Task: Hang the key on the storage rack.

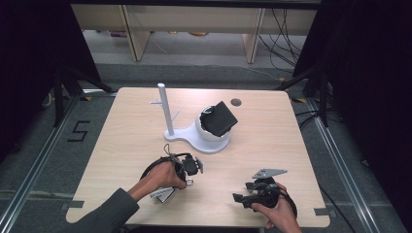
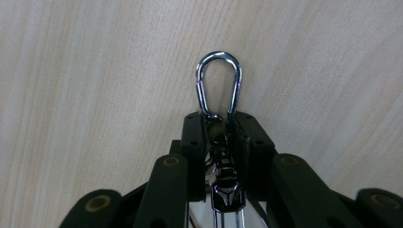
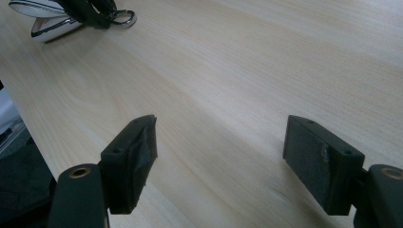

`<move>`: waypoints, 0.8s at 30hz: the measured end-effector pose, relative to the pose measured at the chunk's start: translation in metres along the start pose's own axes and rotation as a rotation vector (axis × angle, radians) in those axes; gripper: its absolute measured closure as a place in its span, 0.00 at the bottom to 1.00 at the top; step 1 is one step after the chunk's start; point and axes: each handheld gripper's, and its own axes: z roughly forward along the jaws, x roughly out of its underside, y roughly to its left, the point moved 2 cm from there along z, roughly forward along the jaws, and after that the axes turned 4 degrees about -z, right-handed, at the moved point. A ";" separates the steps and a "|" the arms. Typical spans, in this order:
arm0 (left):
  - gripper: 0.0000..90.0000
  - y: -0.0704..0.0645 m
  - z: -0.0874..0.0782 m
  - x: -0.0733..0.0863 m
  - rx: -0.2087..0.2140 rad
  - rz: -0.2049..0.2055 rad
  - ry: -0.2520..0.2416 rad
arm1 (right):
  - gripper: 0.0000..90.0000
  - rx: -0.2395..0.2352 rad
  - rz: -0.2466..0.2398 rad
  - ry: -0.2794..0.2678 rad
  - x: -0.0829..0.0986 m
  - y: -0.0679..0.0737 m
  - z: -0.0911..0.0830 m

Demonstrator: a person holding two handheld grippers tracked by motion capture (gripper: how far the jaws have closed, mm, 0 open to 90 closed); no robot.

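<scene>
- My left gripper (image 2: 219, 124) is clamped on the base of a silver carabiner (image 2: 219, 84), whose loop sticks out past my jaw tips, low over the wooden table (image 1: 121, 141).
- My left hand (image 1: 163, 177) holds that gripper near the front edge.
- My right gripper (image 3: 221, 152) hovers with jaws wide apart, holding nothing.
- Behind, a white stand (image 1: 206, 141) carries a black pouch (image 1: 219, 118) in its bowl.

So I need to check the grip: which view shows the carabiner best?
The left gripper view: the carabiner sticks out large between the shut jaws. The high view shows a small glint; the right gripper view shows its ring far off.
</scene>
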 end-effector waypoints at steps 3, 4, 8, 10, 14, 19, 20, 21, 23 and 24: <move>0.83 -0.001 0.000 0.000 -0.008 0.011 -0.006 | 0.31 0.004 0.005 -0.002 0.000 -0.001 0.000; 0.83 0.000 0.000 0.000 -0.014 0.024 -0.005 | 0.31 0.003 0.007 0.000 0.000 0.000 0.000; 0.83 0.000 -0.001 0.001 -0.013 0.018 -0.008 | 0.31 0.002 0.012 0.012 0.000 -0.001 -0.002; 0.83 0.001 -0.002 0.001 -0.017 0.030 -0.010 | 0.31 0.003 0.015 0.001 0.000 -0.001 -0.001; 0.83 0.004 -0.011 0.006 -0.022 0.009 -0.028 | 0.31 0.003 0.017 0.008 0.000 -0.002 -0.001; 0.83 0.011 -0.030 0.013 -0.039 -0.004 -0.052 | 0.31 0.000 0.032 0.012 0.000 0.000 -0.001; 0.83 0.012 -0.034 0.015 -0.032 -0.013 -0.055 | 0.31 0.000 0.031 0.012 0.000 0.000 -0.001; 0.83 0.014 -0.038 0.017 -0.042 -0.018 -0.068 | 0.31 -0.017 0.034 0.011 0.000 0.000 0.000; 0.83 0.018 -0.047 0.021 -0.045 -0.031 -0.076 | 0.31 -0.010 0.036 0.016 0.001 0.000 0.000; 0.83 0.020 -0.052 0.023 -0.051 -0.033 -0.084 | 0.31 -0.001 0.031 0.014 0.001 -0.001 0.000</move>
